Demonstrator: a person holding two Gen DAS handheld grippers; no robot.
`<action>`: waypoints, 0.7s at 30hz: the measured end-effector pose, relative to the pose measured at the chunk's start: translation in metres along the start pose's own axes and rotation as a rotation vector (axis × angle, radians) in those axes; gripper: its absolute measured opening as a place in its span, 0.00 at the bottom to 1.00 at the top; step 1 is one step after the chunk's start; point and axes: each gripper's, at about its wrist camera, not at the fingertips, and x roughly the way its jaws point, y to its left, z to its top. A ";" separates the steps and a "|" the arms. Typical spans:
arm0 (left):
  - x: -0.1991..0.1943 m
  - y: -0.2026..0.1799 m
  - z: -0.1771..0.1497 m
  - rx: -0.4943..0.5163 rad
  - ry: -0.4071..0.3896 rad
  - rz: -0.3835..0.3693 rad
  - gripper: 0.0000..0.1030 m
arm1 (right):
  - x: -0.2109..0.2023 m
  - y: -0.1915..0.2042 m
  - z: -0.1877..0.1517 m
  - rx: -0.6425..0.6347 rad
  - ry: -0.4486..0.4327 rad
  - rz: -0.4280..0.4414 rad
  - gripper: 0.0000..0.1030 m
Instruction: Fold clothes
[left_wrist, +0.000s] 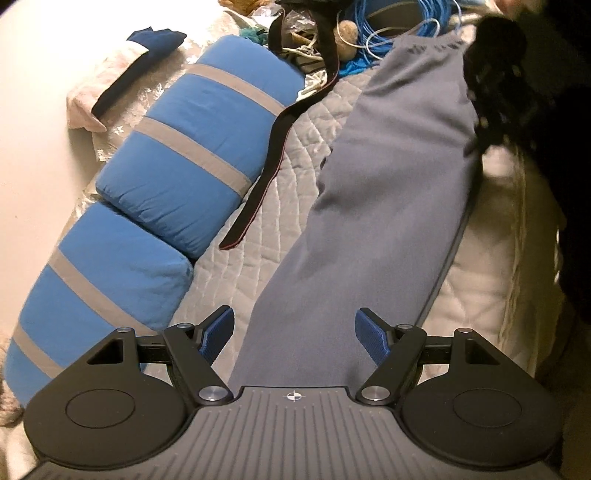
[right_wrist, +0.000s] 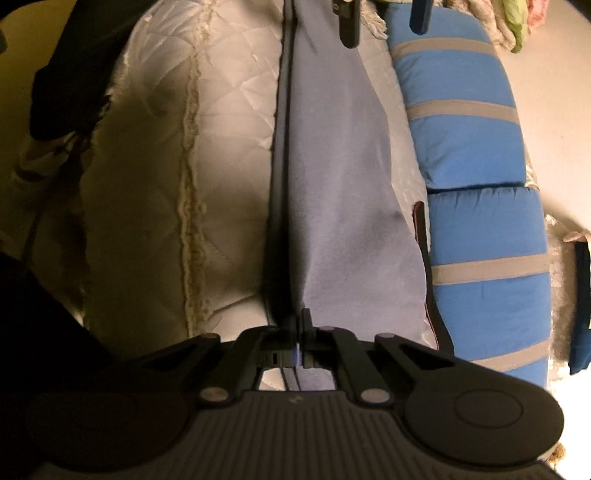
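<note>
I hold two grippers over one bed (left_wrist: 288, 206) with a quilted pale cover. One grey garment (left_wrist: 384, 206), long and narrow like folded trousers, lies stretched along the bed near its edge, with a dark seam running down one side.

My left gripper (left_wrist: 294, 334) stands with its jaws wide apart above the near end of the garment; its two blue pads (left_wrist: 371, 336) hang on either side of the cloth and I cannot see them touching it. Nothing is pinched there.

My right gripper (right_wrist: 298, 325) is at the other end of the same garment, jaws drawn fully together, and the dark-seamed edge of the grey cloth runs right into the closed tips, so it is clamped on the garment. From that wrist view I can also see the left gripper's fingers at the far end of the cloth.

Beside the garment lie two blue pillows (left_wrist: 199, 147) with grey stripes, set end to end along the wall side. One dark belt (left_wrist: 275, 147) trails between the pillows and the garment. A coil of blue cable (left_wrist: 373, 40) sits among clutter at the head of the bed, and one pink and navy folded piece (left_wrist: 122, 70) rests past the pillows.
</note>
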 end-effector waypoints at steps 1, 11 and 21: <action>0.002 0.002 0.004 -0.014 -0.008 -0.009 0.69 | 0.002 0.000 0.001 0.008 0.010 0.005 0.01; 0.035 0.029 0.049 -0.193 -0.080 -0.143 0.69 | -0.010 -0.085 -0.007 0.738 -0.019 0.085 0.90; 0.120 0.094 0.083 -0.667 -0.056 -0.472 0.69 | 0.055 -0.113 -0.037 1.348 0.086 0.129 0.98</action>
